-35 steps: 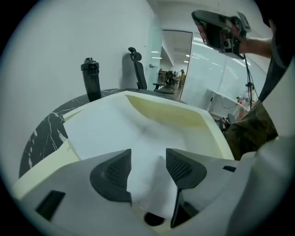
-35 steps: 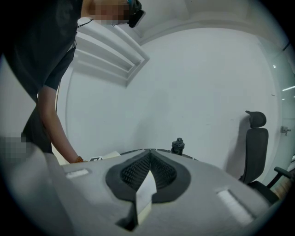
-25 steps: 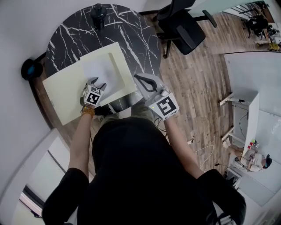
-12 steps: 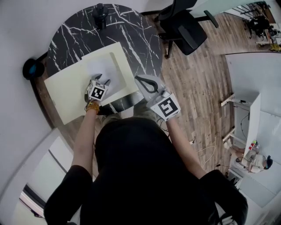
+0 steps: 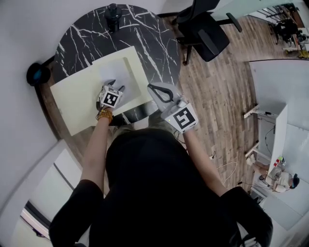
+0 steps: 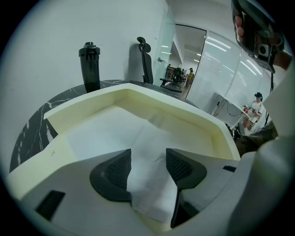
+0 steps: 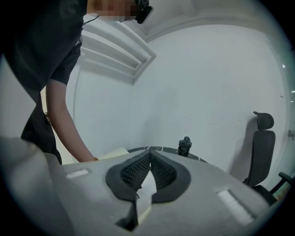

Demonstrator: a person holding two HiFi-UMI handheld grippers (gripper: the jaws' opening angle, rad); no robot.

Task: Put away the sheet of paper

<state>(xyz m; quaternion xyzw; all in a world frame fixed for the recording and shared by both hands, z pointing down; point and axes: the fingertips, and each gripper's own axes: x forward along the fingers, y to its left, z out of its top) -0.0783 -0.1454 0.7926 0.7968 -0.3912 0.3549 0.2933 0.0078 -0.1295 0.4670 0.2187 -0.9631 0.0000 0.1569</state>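
Observation:
A white sheet of paper (image 5: 115, 73) lies in a shallow cream box (image 5: 133, 72) on the round black marble table (image 5: 145, 34). The box's flat cream flap (image 5: 72, 96) spreads to the left. My left gripper (image 5: 117, 85) is over the near part of the sheet, open. In the left gripper view the paper (image 6: 138, 136) runs between the two dark pads (image 6: 117, 173) of the left gripper (image 6: 147, 153), with the box walls (image 6: 198, 117) around it. My right gripper (image 5: 150, 87) hovers at the table's near right edge, shut on nothing; the right gripper (image 7: 150, 153) has its tips touching.
A black bottle (image 5: 113, 10) stands at the table's far edge, also seen as the bottle (image 6: 89, 67) beyond the box. A black office chair (image 5: 203, 29) is on the wooden floor to the right. A round black object (image 5: 36, 73) sits left of the table by the wall.
My left gripper has moved forward and a little right, further over the paper in the box. The right gripper has barely shifted.

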